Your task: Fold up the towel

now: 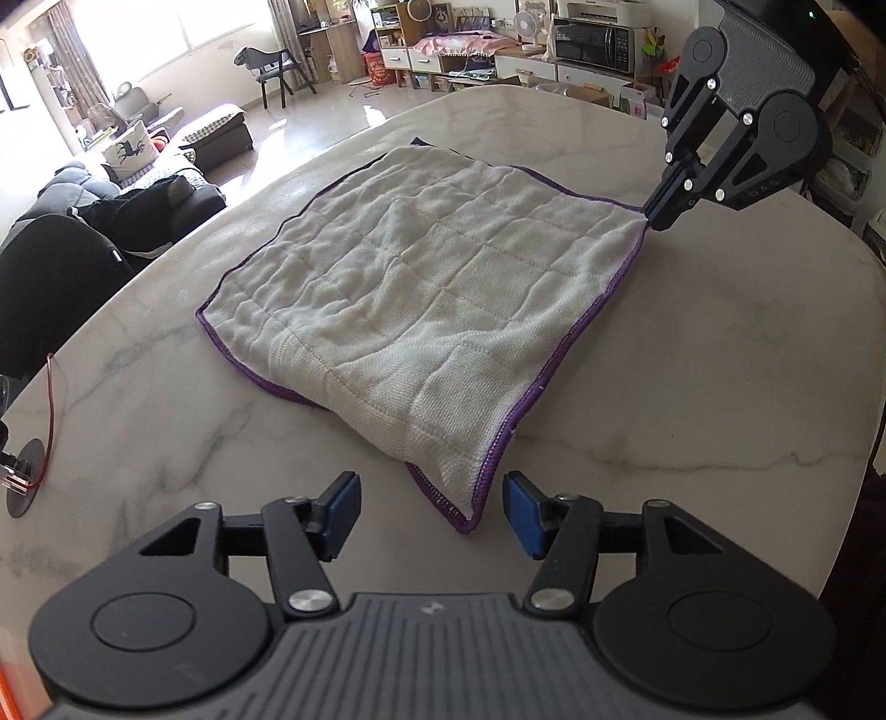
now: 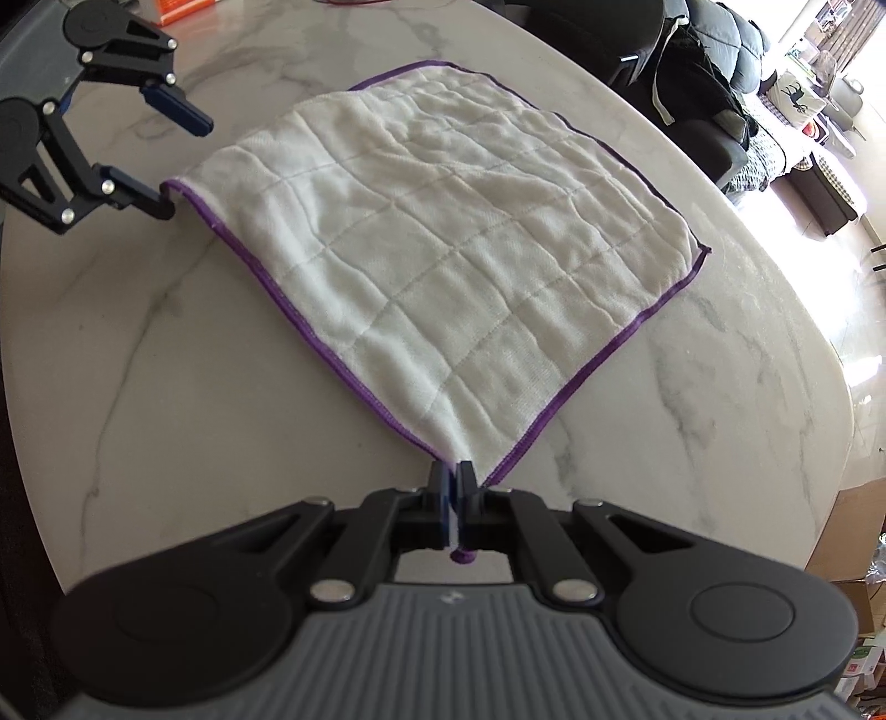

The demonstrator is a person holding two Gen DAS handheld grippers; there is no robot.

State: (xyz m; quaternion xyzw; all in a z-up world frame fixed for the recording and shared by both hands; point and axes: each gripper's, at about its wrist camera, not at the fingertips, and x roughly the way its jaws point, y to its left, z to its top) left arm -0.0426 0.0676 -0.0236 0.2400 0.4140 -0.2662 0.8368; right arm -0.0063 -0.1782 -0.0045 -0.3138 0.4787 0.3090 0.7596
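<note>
A white quilted towel (image 1: 421, 299) with a purple hem lies spread on the marble table (image 1: 720, 387); it also shows in the right wrist view (image 2: 443, 232). My left gripper (image 1: 432, 512) is open, its blue pads on either side of the towel's near corner, which lies between them. In the right wrist view the left gripper (image 2: 180, 160) stands open at that corner. My right gripper (image 2: 455, 487) is shut on another towel corner, with purple hem poking out behind the pads. In the left wrist view the right gripper (image 1: 659, 219) pinches the far right corner.
A red wire (image 1: 51, 421) and a black round base (image 1: 25, 482) sit at the table's left edge. An orange box (image 2: 188, 4) lies at the table's far side. Beyond the table are a sofa (image 1: 138, 199), chair and shelves.
</note>
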